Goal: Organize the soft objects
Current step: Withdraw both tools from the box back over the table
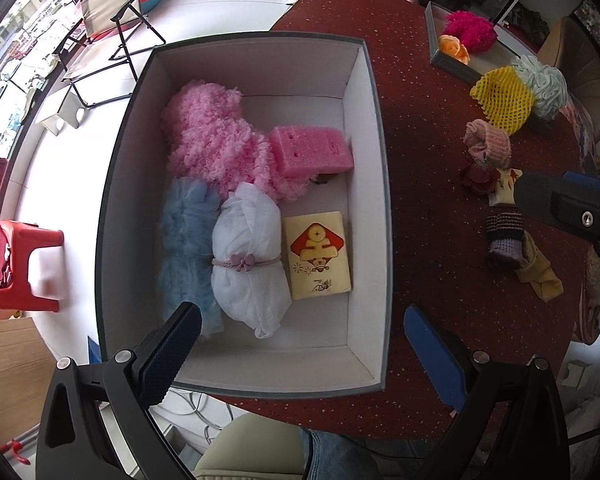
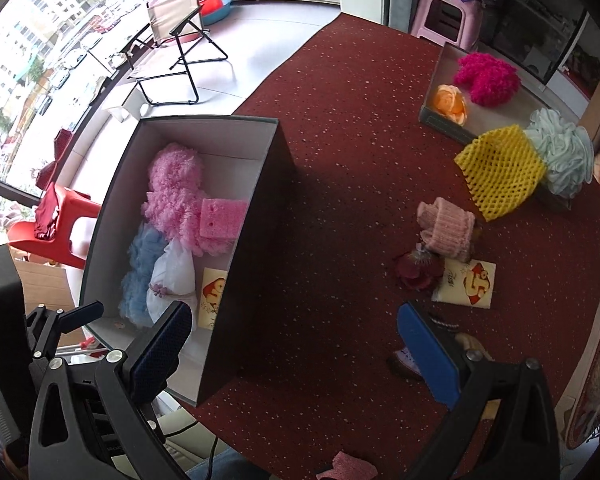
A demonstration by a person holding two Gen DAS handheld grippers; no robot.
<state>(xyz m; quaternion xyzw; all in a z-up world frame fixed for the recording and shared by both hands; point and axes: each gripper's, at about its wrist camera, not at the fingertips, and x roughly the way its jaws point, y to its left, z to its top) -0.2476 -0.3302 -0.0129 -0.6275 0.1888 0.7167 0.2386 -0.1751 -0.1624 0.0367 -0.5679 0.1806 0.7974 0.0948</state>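
A deep grey box (image 1: 364, 216) (image 2: 260, 216) stands on the red table and holds a fluffy pink piece (image 1: 212, 136), a pink sponge (image 1: 312, 152), a blue fluffy piece (image 1: 184, 240), a white tied bundle (image 1: 248, 264) and a yellow packet (image 1: 318, 254). My left gripper (image 1: 304, 344) hovers open above the box's near end with nothing between its fingers. My right gripper (image 2: 296, 344) is open over bare table right of the box. Loose to its right lie a pink knit piece (image 2: 446, 226), a dark red flower (image 2: 414, 270), a second yellow packet (image 2: 466, 282) and a yellow foam net (image 2: 500, 170).
A shallow tray (image 2: 440, 116) at the back right holds a magenta fluffy piece (image 2: 486, 78) and an orange flower (image 2: 450, 102). A pale green bath pouf (image 2: 562, 154) sits beside the net. A striped knit piece (image 1: 504, 240) and yellow cloth (image 1: 540, 272) lie near the right edge.
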